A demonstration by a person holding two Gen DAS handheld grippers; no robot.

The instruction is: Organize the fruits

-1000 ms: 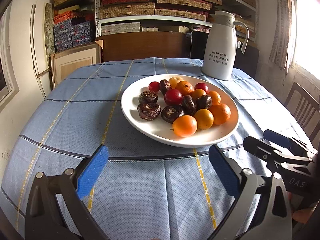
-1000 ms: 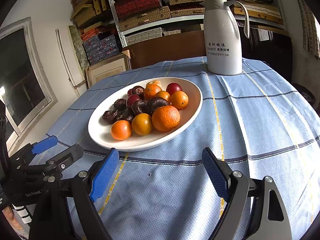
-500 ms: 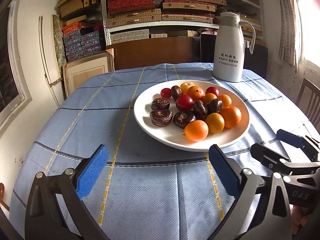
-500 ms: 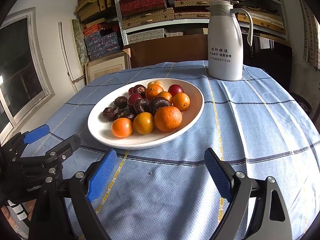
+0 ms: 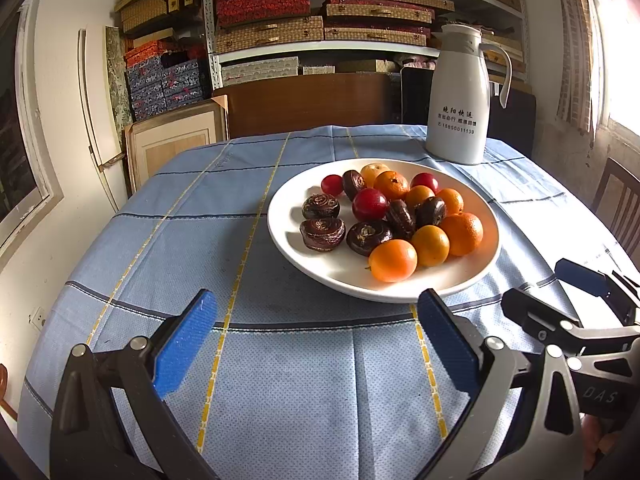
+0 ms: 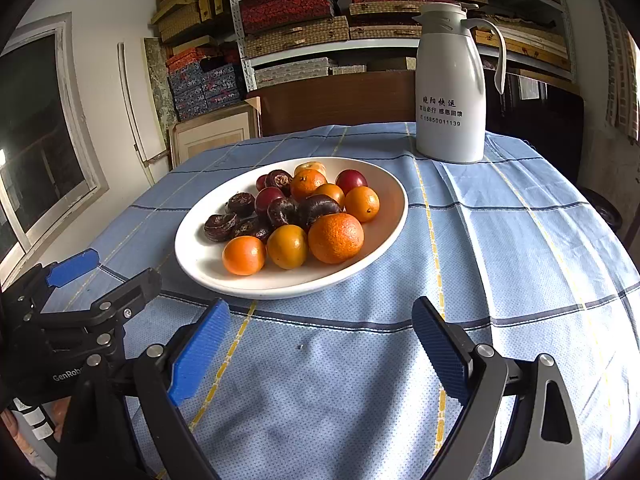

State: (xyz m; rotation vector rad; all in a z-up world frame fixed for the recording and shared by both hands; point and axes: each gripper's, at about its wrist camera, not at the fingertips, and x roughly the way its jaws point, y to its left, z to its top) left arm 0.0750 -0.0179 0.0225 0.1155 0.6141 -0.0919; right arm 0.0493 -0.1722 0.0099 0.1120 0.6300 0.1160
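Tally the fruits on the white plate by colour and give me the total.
Round orange fruits: 7
Glossy round red fruits: 3
Dark brown ridged fruits: 6
Total: 16

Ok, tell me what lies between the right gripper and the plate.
Only bare blue tablecloth separates the open right gripper from the plate, seen in the right wrist view.

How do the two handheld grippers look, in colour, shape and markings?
Both look alike. The left gripper and the right gripper each have two black, angular metal arms joined with silver rivets. Their jaws carry flat blue pads with a fine ribbed texture. White letters "DAS" mark the right gripper's body, and "GenRobo", cut off by the frame, marks the left one's. No cables or sleeves are visible.
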